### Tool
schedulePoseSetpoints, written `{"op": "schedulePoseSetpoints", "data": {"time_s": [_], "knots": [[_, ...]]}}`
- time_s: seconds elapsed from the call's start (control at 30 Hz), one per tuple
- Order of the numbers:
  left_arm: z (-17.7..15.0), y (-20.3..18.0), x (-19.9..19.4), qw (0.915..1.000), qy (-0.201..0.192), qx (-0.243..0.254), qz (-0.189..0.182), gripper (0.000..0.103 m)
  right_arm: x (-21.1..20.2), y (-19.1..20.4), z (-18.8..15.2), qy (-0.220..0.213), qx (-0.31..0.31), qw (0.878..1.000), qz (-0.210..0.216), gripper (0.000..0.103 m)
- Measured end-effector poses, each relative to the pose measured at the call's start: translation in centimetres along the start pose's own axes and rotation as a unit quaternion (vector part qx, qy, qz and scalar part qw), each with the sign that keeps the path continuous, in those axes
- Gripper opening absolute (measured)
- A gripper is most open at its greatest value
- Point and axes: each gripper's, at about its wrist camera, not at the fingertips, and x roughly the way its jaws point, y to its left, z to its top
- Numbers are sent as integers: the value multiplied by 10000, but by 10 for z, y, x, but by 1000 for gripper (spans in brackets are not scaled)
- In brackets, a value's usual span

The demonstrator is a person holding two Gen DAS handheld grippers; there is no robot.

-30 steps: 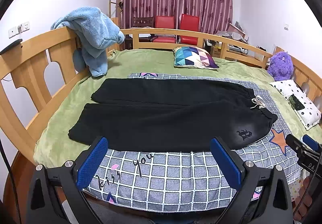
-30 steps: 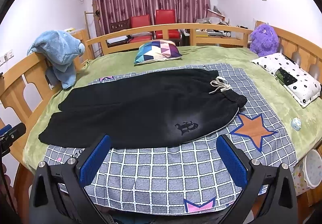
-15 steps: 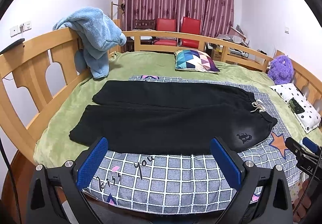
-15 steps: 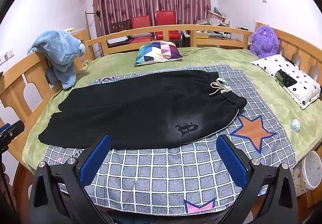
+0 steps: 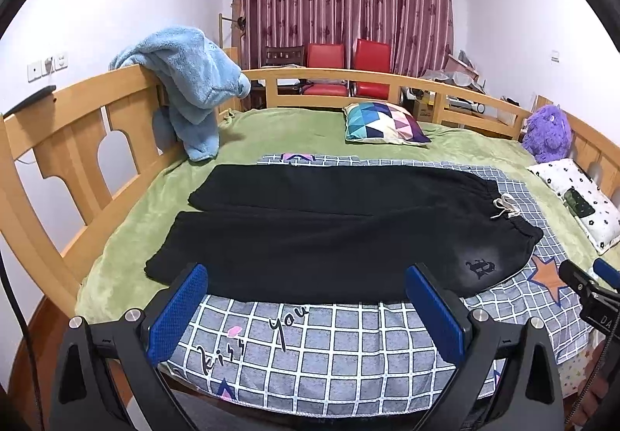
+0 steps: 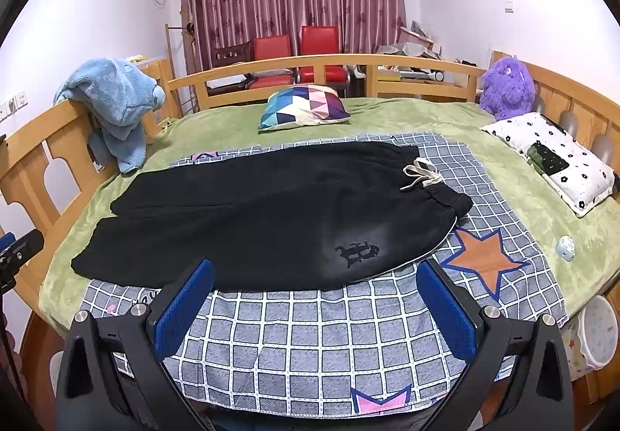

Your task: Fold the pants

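Fingers [image 5: 178,318] of both grippers spread wide, empty; black pants [image 5: 333,233] flat on checked blanket [image 6: 310,334], wooden-railed bed [image 6: 348,61]

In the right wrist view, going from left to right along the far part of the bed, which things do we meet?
Blue blanket on the rail → triangle-pattern cushion → purple plush toy → white flowered pillow.

One pair of pants [image 5: 329,233] lies on one checked sheet [image 5: 329,346] on one bed [image 5: 294,125]. There are two pillows [image 5: 383,121] [image 5: 581,198], one purple plush [image 5: 546,133], one blue blanket [image 5: 190,82] and two red chairs [image 5: 325,59] [image 5: 372,59].
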Motion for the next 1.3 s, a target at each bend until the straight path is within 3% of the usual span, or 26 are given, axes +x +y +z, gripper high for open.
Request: {"op": "schedulePoseSetpoints", "data": {"time_s": [0.6,0.77,0.9,1.0,1.1,1.17,1.3], "knots": [[0,-3,2,9999,-91,52,-23,103,3,-2,3,-54,-38,10000,-28,102],[-4,10,25,9995,-60,50,297,103,23,-6,1,11,-92,10000,-21,101],[-15,30,61,9989,232,-23,397,103,51,-19,-6,136,-39,9999,-69,91],[-25,49,91,9979,570,-204,247,103,79,-30,-13,352,93,9993,-64,84],[-39,66,122,9954,888,-214,278,101,115,-44,-24,776,338,9963,117,69],[-50,83,142,9922,1125,-414,335,96,139,-54,-33,1011,484,9936,157,60],[-68,113,170,9849,1395,-1014,167,95,177,-72,-45,1266,678,9895,139,49]]}}
